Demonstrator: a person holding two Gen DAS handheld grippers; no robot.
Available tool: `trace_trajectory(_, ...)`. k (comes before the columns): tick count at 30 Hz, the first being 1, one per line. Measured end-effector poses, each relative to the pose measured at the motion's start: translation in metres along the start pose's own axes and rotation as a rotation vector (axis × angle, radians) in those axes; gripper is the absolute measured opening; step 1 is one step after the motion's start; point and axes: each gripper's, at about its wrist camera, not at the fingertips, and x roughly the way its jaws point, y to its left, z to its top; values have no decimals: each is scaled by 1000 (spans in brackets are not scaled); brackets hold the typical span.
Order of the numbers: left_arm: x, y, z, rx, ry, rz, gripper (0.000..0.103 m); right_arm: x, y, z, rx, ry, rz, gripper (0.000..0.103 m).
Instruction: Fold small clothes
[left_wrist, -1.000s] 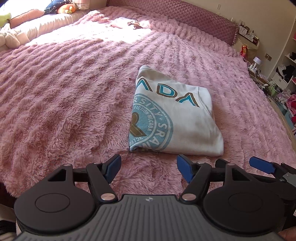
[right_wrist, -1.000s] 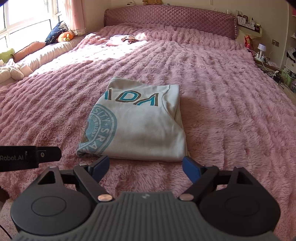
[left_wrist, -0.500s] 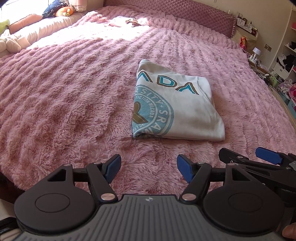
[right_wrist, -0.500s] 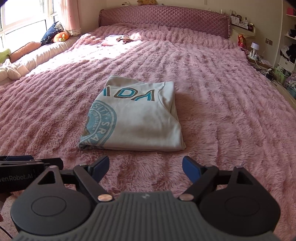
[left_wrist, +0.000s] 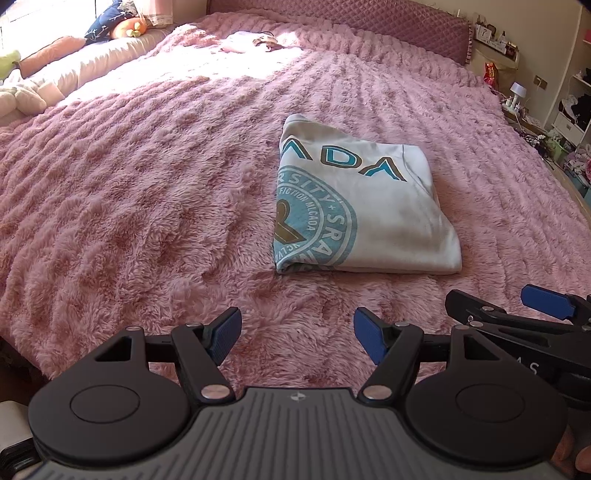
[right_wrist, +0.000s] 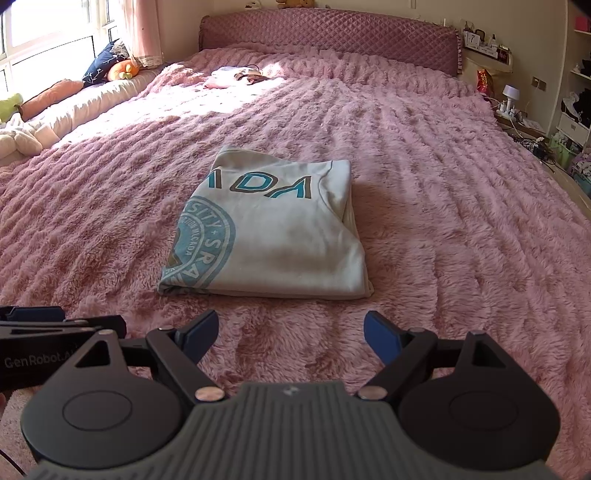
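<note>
The pale printed T-shirt (right_wrist: 269, 236) lies folded into a compact rectangle near the middle of the pink fuzzy bedspread (right_wrist: 443, 184), its teal seal and lettering facing up, edges fairly square; judging from this, the folding of this garment looks finished, and what may remain is only another piece, perhaps the small pink item (right_wrist: 225, 75) lying far up near the headboard (right_wrist: 332, 40). The left gripper (left_wrist: 297, 334) and the right gripper (right_wrist: 290, 338) both hang near the bed's front edge with fingers spread apart, holding nothing and clear of the shirt. Compared with a second ago, both cameras have drawn back and risen, so the shirt sits farther from the fingertips.
</note>
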Motion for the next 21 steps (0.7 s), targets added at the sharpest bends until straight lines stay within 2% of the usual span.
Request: trace_trajectory(21,2,-9,4,62,19,59,82,2,-2,2,8,5,-7,82)
